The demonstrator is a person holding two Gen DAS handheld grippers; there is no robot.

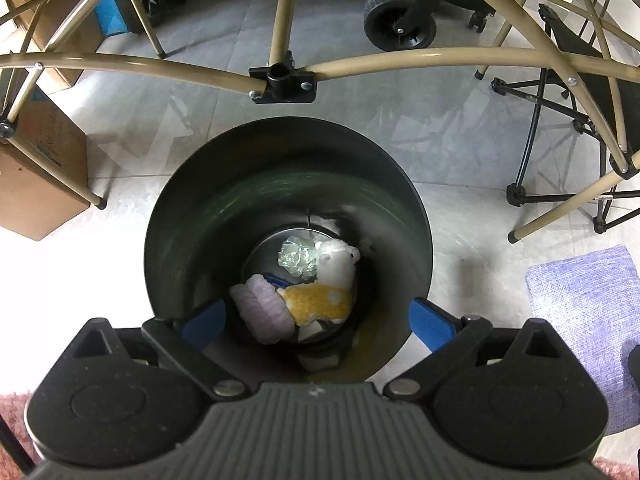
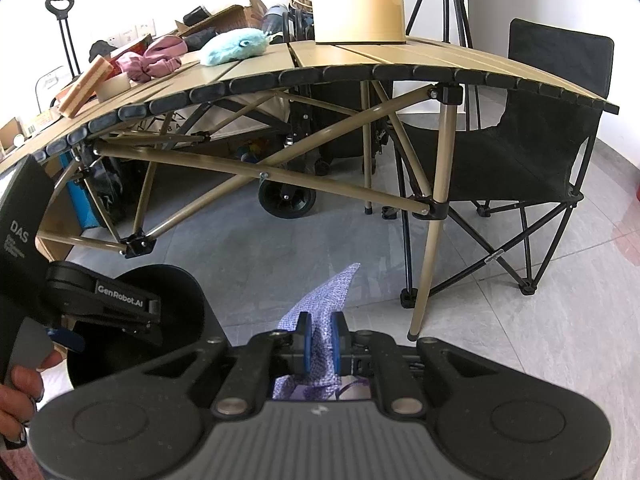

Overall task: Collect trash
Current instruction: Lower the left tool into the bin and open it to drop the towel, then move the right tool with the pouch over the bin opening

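Note:
I look straight down into a black bin (image 1: 192, 216) on the floor. At its bottom lie a plush alpaca (image 1: 328, 284) with a white head and yellow body, a lilac fuzzy item (image 1: 260, 304) and crumpled clear plastic (image 1: 296, 258). My left gripper (image 1: 319, 322) hangs over the bin's mouth, open, with nothing between its blue pads. In the right wrist view my right gripper (image 2: 320, 344) is shut on a lilac woven cloth (image 2: 332, 292), lifted beside the bin (image 2: 176, 292). The cloth (image 1: 580, 312) also shows at the right of the left wrist view.
A tan folding table (image 2: 360, 60) stands over the area, its leg frame (image 1: 280, 76) just beyond the bin. On it lie a blue plush (image 2: 236, 46) and pink fabric (image 2: 152, 62). A black camp chair (image 2: 520, 152) is right, a cardboard box (image 1: 40, 176) left, a cart wheel (image 1: 400, 12) behind.

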